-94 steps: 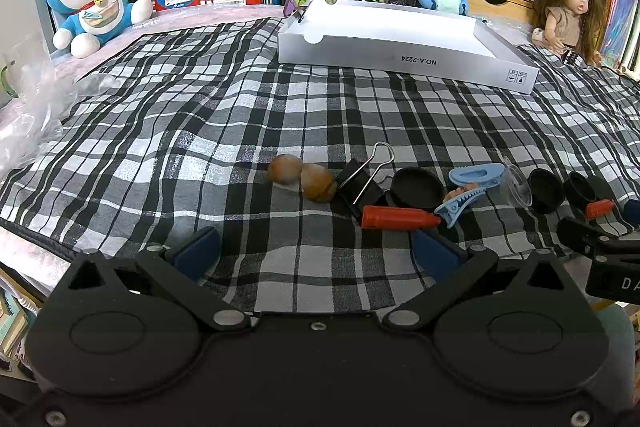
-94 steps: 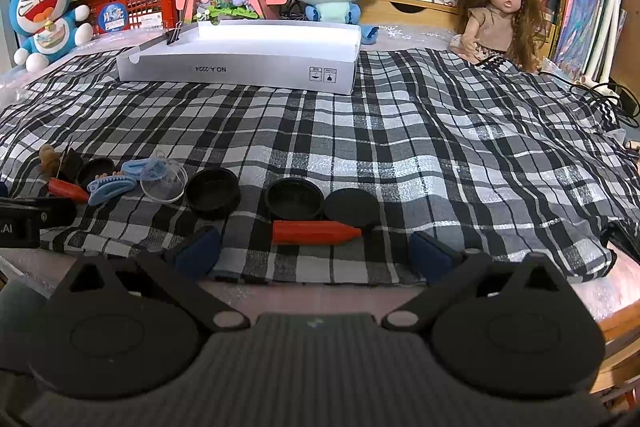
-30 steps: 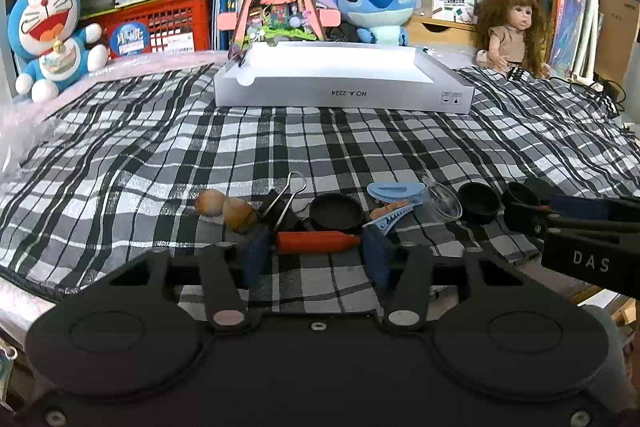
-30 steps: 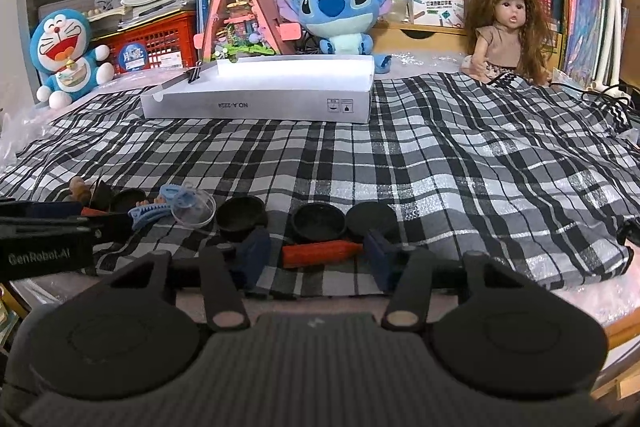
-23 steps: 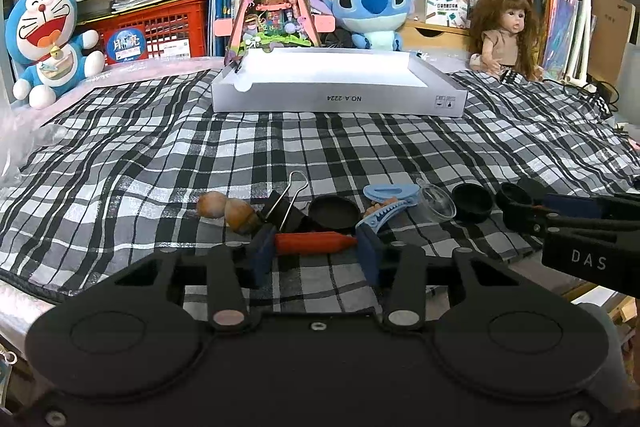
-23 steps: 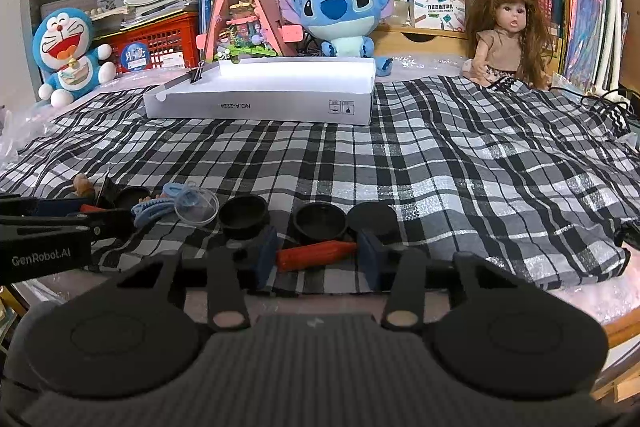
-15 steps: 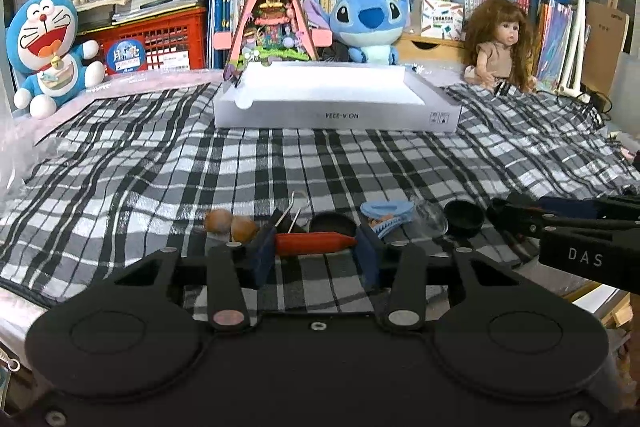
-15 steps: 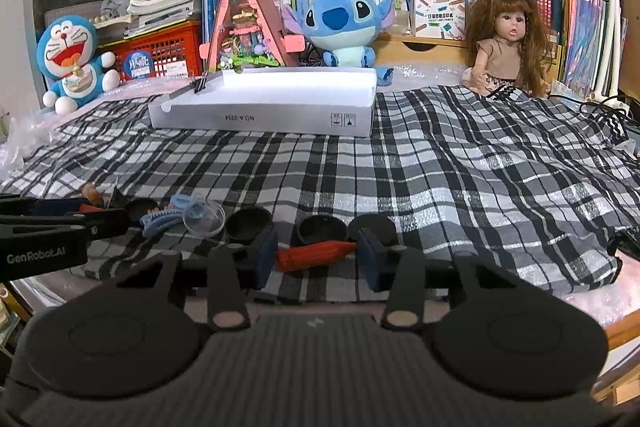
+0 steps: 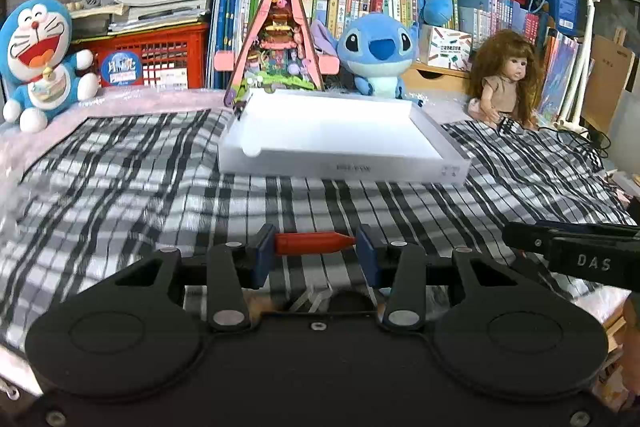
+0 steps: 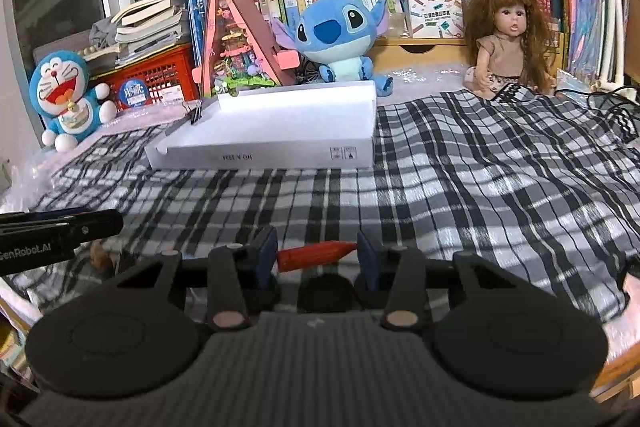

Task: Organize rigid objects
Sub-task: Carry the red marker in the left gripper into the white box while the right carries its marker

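In the left wrist view, a red crayon-shaped piece [image 9: 314,243] is seen clamped endwise between the blue pads of the left tool [image 9: 315,254], the jaws narrowed onto its two ends. In the right wrist view, a second red piece [image 10: 317,254], slightly tilted, is held the same way by the right tool [image 10: 316,255]; its jaws have just been closing, with the piece between them, and are now pressed on it.

Compared with the frames of a second ago, both pieces have been lifted clear of the plaid cloth [image 9: 120,195]. The row of small items that lay around them has dropped toward the bottom of each frame and is now mostly hidden behind the tool bodies; only a black round lid [image 10: 324,289] and a brownish nut at lower left [image 10: 98,255] are partly visible.

The white tray [image 9: 340,143] sits at centre frame, well apart from both tools, with nothing seen inside it; a binder clip [image 10: 196,115] is fixed at its far left corner.

From this it is judged that both pickups are done and that the carry toward the tray is the step now in hand, with the remaining small items yet to be collected.
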Available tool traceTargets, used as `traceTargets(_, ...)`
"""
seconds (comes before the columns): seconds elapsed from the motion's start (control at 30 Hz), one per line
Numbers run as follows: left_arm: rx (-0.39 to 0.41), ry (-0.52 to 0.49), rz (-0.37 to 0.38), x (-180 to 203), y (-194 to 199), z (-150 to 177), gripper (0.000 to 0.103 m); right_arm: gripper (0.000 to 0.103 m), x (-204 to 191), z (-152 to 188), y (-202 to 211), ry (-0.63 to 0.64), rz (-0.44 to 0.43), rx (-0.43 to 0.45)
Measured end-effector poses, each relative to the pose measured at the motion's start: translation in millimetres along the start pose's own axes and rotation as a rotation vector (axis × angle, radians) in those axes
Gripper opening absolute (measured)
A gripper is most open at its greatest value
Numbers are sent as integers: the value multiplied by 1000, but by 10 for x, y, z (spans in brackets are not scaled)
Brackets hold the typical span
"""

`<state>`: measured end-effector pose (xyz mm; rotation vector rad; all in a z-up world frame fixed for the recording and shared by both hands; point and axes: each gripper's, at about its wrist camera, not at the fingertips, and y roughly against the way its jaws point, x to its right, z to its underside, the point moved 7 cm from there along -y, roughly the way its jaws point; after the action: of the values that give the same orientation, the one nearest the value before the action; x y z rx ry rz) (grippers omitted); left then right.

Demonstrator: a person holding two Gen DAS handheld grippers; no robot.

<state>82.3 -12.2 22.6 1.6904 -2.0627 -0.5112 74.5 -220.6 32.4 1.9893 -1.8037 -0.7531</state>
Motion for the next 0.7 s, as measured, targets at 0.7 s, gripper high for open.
traceTargets(0.7,-50,6,-16,-226,-868,-838,41,49,26,-799,-680,-63,-20,-97)
